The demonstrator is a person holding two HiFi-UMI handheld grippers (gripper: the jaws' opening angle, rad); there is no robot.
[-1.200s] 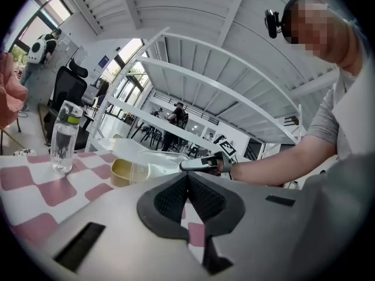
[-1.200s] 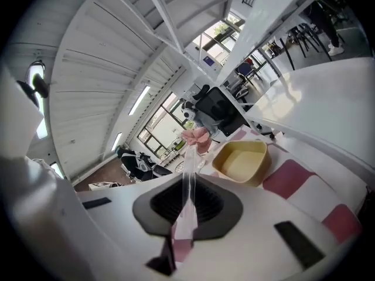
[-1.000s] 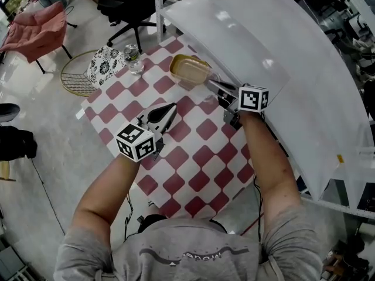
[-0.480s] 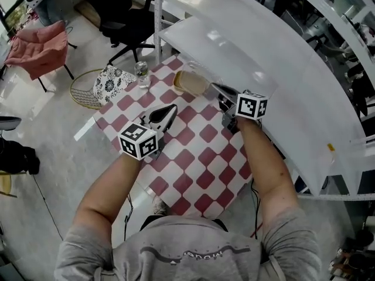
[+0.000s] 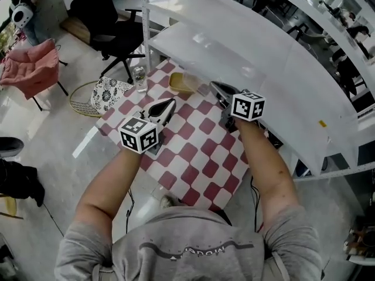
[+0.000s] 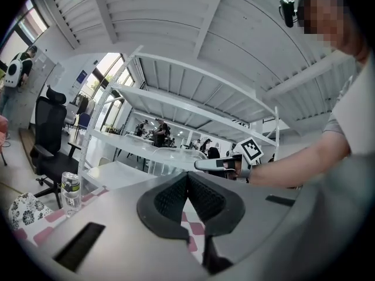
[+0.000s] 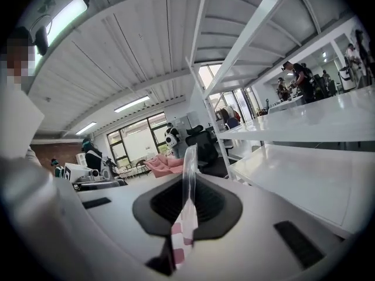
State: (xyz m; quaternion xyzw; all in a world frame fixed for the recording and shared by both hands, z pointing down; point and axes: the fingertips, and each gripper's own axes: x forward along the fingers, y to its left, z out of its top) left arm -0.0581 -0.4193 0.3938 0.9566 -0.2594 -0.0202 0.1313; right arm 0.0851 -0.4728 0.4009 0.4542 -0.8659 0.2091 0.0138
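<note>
– Plastic film (image 7: 188, 168): can the head view find it?
– Not clearly, it is too thin to make out there. That view gives the red-and-white checked table (image 5: 196, 157), with a yellow bowl (image 5: 180, 82) and a water bottle (image 5: 139, 77) at its far edge. White shelves (image 5: 246, 51) stand beyond, and a black office chair (image 5: 96, 10) and a pink chair (image 5: 29, 69) are on the floor. The left tongs (image 5: 170, 102) and right tongs (image 5: 218, 89) hang over the table, well apart.
– And the left gripper view?
– The left tongs are pressed together with nothing between them. The water bottle stands to their left and the right tongs are across from them.
– The right gripper view?
– Only there does the film show: upright, pinched in the right tongs, with the pink chair far behind.
</note>
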